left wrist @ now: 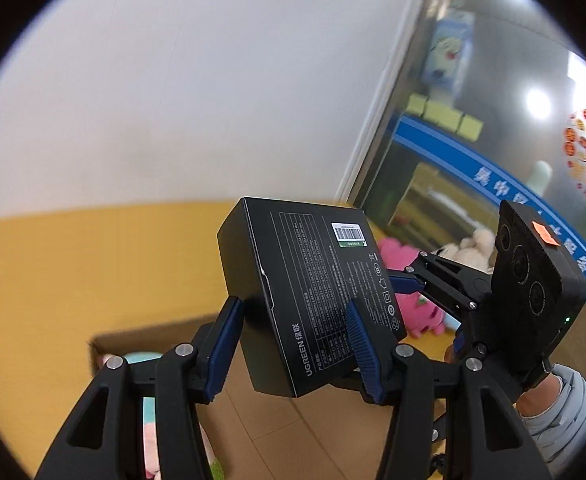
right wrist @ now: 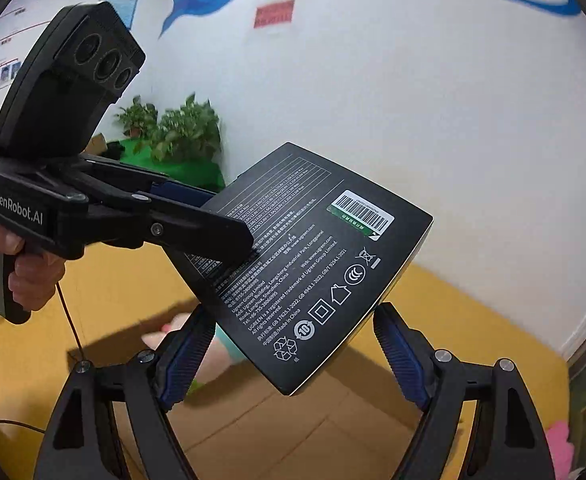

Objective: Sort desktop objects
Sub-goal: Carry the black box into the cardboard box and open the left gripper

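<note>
- Between the blue ribbed fingers (left wrist: 229, 344) of the left gripper (left wrist: 293, 354): a flat black cardboard box with white print and a barcode label (left wrist: 313, 296), clamped across its thickness and held in the air, tilted.
- Left gripper in the right wrist view (right wrist: 229, 236): it reaches in from the left, its fingers closed on the near edge of the flat black cardboard box (right wrist: 317, 264); a hand (right wrist: 13, 264) grips its handle.
- Right gripper (right wrist: 293, 356): fingers spread wide, one to each side of the box's lower corner; contact with the box cannot be confirmed.
- Below the box: an open brown cardboard carton (right wrist: 293, 432) with pastel soft items inside.
- Beyond the box: a pink plush toy (left wrist: 417, 312) and a white plush toy (left wrist: 473, 248) on the yellow floor (left wrist: 93, 272).
</note>
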`<action>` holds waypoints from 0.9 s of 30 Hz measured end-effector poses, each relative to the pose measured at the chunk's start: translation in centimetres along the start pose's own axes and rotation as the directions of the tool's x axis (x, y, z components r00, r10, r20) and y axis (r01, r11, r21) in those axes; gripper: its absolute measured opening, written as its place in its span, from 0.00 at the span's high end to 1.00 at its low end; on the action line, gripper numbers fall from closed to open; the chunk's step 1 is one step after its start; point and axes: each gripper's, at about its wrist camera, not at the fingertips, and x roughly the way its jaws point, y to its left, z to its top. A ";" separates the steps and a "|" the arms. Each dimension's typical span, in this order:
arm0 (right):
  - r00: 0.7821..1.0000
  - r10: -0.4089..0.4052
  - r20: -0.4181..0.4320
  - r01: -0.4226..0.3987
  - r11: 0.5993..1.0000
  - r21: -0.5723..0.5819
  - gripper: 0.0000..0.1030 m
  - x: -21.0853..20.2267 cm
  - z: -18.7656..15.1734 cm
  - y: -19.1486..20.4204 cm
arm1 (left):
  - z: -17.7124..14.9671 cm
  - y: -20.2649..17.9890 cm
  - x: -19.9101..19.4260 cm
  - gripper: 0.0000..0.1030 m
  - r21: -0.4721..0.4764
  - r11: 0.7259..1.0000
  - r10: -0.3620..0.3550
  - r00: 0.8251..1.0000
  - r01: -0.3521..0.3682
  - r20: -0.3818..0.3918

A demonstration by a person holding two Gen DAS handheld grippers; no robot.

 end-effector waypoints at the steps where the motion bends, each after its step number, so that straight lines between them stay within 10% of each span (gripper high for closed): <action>1: 1.000 0.009 -0.017 -0.008 1.000 0.011 0.22 1.0 -0.9 -0.4 | -0.3 0.6 1.1 0.49 -0.013 1.000 0.001 1.000 -0.001 -0.017; 9: 0.983 0.103 -0.152 -0.085 0.989 0.118 0.22 10.0 -6.8 -4.1 | -3.0 4.4 9.4 0.49 -0.094 0.993 0.048 0.981 -0.067 -0.190; 19: 0.919 0.189 -0.345 -0.108 0.965 0.240 0.24 19.0 -12.3 -5.1 | -6.6 7.5 17.6 0.50 -0.131 0.963 0.157 0.888 -0.234 -0.433; 27: 0.916 0.162 -0.368 -0.044 0.950 0.310 0.25 18.6 -15.1 -4.4 | -5.7 5.9 15.9 0.50 -0.061 0.941 0.276 0.861 -0.332 -0.428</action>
